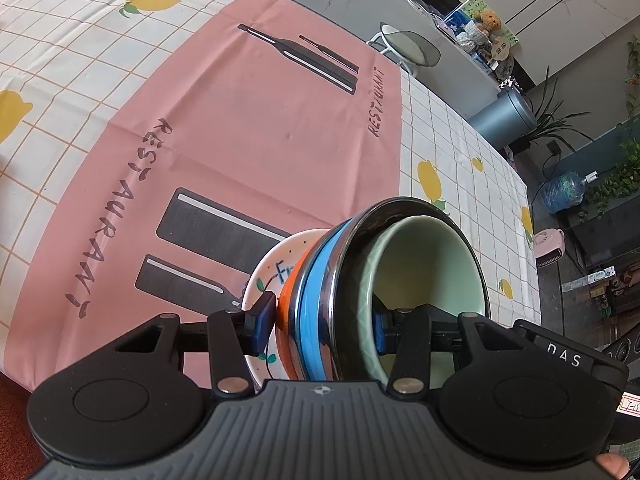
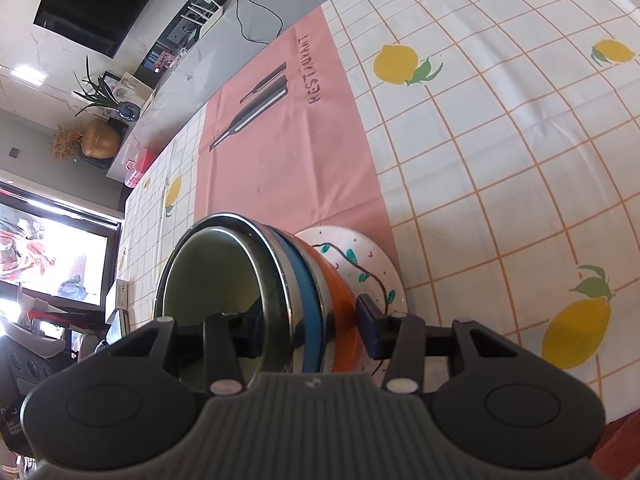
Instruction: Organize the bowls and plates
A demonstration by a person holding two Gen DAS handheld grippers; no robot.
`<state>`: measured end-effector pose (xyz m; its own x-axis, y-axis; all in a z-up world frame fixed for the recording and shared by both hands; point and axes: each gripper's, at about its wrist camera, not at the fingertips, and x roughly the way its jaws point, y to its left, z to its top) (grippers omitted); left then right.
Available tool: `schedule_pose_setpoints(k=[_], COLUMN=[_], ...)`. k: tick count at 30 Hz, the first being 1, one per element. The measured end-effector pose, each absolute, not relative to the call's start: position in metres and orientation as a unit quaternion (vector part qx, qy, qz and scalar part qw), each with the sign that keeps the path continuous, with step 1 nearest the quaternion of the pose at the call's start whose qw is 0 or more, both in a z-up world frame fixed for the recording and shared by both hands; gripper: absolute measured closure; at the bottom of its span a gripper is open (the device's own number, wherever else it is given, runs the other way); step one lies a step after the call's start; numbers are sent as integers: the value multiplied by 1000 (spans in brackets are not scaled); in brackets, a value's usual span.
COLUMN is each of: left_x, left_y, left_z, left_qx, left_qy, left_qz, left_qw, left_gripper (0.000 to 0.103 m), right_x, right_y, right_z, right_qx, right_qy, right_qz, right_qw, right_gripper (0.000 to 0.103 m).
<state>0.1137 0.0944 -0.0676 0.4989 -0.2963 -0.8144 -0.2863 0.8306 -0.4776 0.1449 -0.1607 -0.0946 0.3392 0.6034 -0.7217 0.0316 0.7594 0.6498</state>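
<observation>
A nested stack hangs between both grippers over the near edge of the pink placemat (image 1: 240,120) (image 2: 288,152). It is a white painted plate (image 1: 264,264) (image 2: 352,252), then an orange bowl (image 1: 286,308) (image 2: 340,292), a blue steel-rimmed bowl (image 1: 316,280) (image 2: 304,280) and a pale green bowl (image 1: 424,264) (image 2: 208,272) innermost. My left gripper (image 1: 322,324) is shut on the stack, one pad under the plate and one inside the green bowl. On the opposite side my right gripper (image 2: 310,328) clamps it the same way.
A lemon-print checked tablecloth (image 1: 60,40) (image 2: 500,160) covers the table. Past the far edge stand a stool (image 1: 404,46), a grey bin (image 1: 504,116) and a water bottle (image 1: 564,192). A counter with a round vase (image 2: 100,142) and a wall screen (image 2: 100,0) lies beyond the other end.
</observation>
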Motion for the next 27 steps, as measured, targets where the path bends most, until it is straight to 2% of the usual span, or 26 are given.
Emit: schedule_pose_setpoints(k=[15, 21, 24, 27], left_x=[115, 115, 114, 112], left_y=[91, 92, 91, 88], left_z=[-66, -65, -62, -56], left_qx=[-266, -272, -266, -255], left_qy=[509, 508, 502, 495], left_qz=[3, 2, -2, -5], left_qw=[818, 817, 823, 830], left_gripper=[53, 53, 48, 38], right_x=[147, 146, 146, 144], right_y=[-157, -158, -159, -158], right_z=[-91, -88, -82, -73], right_qx=[276, 282, 277, 265], right_qy=[545, 541, 533, 523], right_qz=[188, 186, 192, 194], right_qw=[769, 770, 776, 786], right_gripper=[58, 55, 53, 49])
